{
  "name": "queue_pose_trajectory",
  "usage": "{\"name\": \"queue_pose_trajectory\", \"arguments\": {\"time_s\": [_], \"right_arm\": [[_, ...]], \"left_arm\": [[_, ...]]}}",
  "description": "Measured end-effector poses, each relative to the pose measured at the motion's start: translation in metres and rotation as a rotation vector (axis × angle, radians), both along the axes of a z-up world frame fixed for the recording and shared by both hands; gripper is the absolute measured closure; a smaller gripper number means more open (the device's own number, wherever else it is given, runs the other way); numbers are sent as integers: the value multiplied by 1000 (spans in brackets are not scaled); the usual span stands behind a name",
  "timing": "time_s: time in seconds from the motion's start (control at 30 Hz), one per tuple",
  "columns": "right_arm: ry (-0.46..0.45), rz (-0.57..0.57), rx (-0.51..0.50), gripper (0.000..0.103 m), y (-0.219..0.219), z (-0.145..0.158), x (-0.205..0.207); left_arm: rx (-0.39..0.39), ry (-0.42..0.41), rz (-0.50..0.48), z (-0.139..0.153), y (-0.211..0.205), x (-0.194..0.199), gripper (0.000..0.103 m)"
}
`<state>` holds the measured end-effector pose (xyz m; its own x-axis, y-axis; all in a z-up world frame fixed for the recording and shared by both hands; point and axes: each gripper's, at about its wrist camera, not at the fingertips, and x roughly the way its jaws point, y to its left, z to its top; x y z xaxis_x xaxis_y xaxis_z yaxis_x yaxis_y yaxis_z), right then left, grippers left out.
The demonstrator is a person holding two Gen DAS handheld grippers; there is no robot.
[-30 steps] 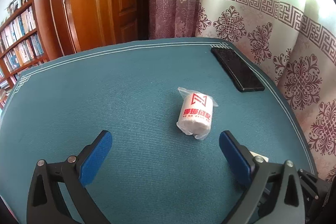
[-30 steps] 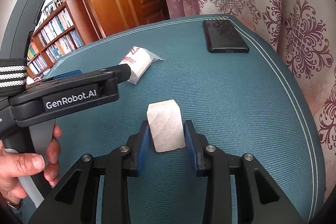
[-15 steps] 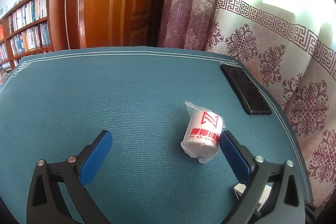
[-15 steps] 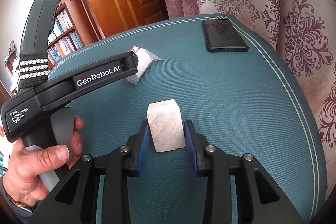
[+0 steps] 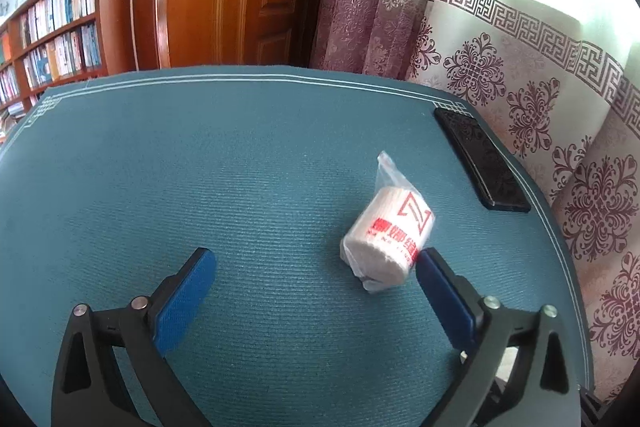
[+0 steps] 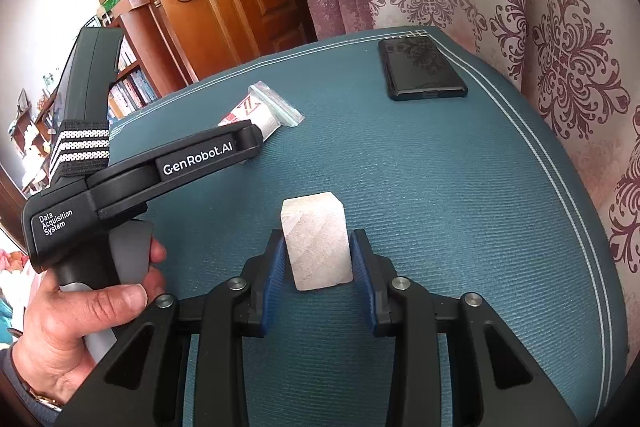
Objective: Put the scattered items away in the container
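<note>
my right gripper [image 6: 318,259] is clamped on a pale stone-like block [image 6: 316,241], held over the teal mat [image 6: 460,207]. my left gripper [image 5: 316,263] is spread wide and empty; the bagged white roll [image 5: 386,241] lies on the mat, touching its right pad [image 5: 442,295]. black phone [image 5: 482,161] near the mat's far corner.

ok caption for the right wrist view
Right gripper clamps a pale block above the teal table.

bagged roll [image 6: 256,119]: near end hidden behind left hand-held gripper [image 6: 248,143] | container: unseen
</note>
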<state>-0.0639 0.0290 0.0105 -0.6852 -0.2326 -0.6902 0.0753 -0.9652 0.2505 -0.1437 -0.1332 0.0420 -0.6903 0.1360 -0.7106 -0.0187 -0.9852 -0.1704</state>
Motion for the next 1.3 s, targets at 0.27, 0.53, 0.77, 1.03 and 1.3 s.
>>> {"name": "queue_pose_trajectory", "arguments": {"time_s": [0.27,0.53,0.77,1.03,1.3], "right_arm": [[8,0,9,67,-1,1,1],[36,4,22,68,-4,6,3],[29,6,19,68,-5,5,4],[27,29,12,68,-10,5,6],[45,39,9,69,-11,10,9]], "left_arm": [[-25,-14,-54,-3,8,5,33],[-89,6,-142,3,15,16,43],[-139,-13,-205,3,20,19,67],[-211,33,-243,14,28,29,74],[-234,23,-246,17,22,39,74]]}}
